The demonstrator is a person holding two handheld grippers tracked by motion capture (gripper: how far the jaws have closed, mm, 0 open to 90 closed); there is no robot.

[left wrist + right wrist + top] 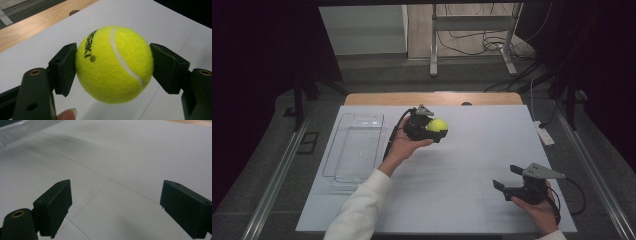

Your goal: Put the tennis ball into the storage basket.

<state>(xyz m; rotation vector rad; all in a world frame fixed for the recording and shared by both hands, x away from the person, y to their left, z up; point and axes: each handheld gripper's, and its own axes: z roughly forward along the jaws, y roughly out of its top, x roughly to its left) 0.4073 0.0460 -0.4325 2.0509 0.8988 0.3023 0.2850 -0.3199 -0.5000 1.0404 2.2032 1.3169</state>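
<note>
High view: left tongs [432,131] clamped on tennis ball [437,125], held up over the middle of the white bench [472,200], off the surface by the look of it. Clear plastic tray [354,146] lying to the left of the ball, long axis running front to back, near the left hand [404,145]; well apart from the right tongs [504,177]. Left hand nearer the tray by far, so likely a carry leftward and a drop in. Left gripper view: ball yellow-green, fuzzy felt, white curved seam, black printed lettering, pads [65,67] pressing both sides, fingertip showing at bottom edge. Right gripper view: right tongs wide, nothing between, bare bench sheet below, tray corner at top left.
</note>
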